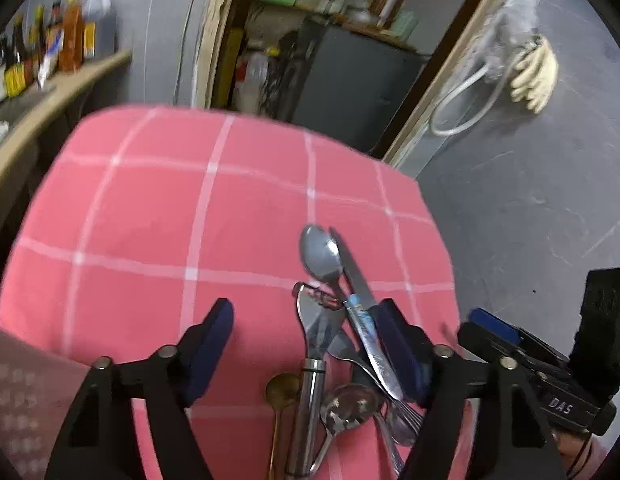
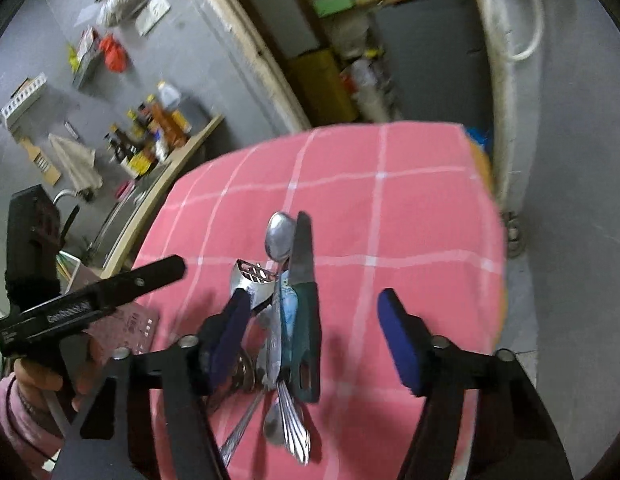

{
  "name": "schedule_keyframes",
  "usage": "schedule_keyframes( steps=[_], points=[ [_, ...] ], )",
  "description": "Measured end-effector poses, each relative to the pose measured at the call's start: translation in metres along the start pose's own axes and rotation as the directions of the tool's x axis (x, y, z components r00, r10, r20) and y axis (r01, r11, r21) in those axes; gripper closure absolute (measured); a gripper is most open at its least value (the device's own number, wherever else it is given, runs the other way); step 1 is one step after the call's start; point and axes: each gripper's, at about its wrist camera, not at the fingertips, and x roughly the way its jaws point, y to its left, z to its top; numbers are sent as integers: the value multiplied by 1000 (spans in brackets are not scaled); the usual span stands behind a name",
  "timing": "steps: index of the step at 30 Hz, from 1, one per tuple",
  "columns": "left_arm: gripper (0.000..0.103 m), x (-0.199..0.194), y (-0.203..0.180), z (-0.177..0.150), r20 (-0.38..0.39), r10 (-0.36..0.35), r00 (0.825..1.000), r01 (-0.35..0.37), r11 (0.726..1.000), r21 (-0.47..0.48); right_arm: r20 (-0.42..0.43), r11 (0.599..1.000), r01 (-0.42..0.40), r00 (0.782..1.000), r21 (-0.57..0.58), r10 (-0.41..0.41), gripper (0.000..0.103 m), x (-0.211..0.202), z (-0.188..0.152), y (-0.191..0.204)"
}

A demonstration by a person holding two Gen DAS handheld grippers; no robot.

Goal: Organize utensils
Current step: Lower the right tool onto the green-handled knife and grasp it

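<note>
The utensils (image 1: 342, 344) lie in one tangled heap on the pink checked tablecloth (image 1: 150, 208), near its close edge: a spoon (image 1: 320, 254) with its bowl pointing away, a dark-handled knife (image 2: 304, 304) crossing it, a peeler (image 1: 310, 320) with a steel handle, a fork (image 2: 296, 428) whose tines point toward the cameras, a second spoon (image 1: 348, 402) and a small brass-coloured spoon (image 1: 281, 390) at the side. Nothing looks sorted yet, so the step in hand is probably a first pick from the pile. To do it well, it seems wise to take a piece that lies on top and sticks out, such as the knife or the far spoon, and to grip its handle crosswise so the others are not dragged along. The left gripper (image 1: 306, 344) straddles the heap with its jaws parted and empty; its right pad (image 1: 398, 352) sits just beside the knife handle, though contact cannot be told. The right gripper (image 2: 314, 332) is likewise parted and holds nothing; its left pad (image 2: 230, 332) overlaps the peeler's edge, the other stands over bare cloth. A hand (image 2: 50, 372) grips the left tool's handle.
</note>
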Motion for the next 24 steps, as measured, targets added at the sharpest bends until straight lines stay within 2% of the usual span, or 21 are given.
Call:
schedule_keyframes(
  steps=[2, 8, 12, 16, 18, 24],
  points=[
    [42, 14, 5, 0, -39, -17, 999, 16, 1000, -26, -38, 1000, -22, 999, -20, 21, 58, 21, 5, 1],
    [66, 44, 13, -2, -129, -79, 988, 69, 994, -79, -151, 996, -73, 986, -50, 65, 72, 73, 16, 5],
    [70, 56, 12, -4, -171, -102, 980, 89, 992, -87, -226, 994, -81, 972, -77, 61, 73, 88, 14, 14],
    [78, 62, 11, -6, -188, -97, 977, 83, 993, -81, -251, 992, -71, 967, -106, 42, 75, 90, 7, 22],
    [86, 63, 10, -6, -184, -117, 976, 102, 991, -87, -255, 991, -57, 967, -120, 25, 77, 92, 7, 24],
    [88, 61, 5, 0, -189, -108, 976, 93, 992, -84, -331, 993, -58, 944, -107, 20, 79, 97, 15, 22]
  ],
)
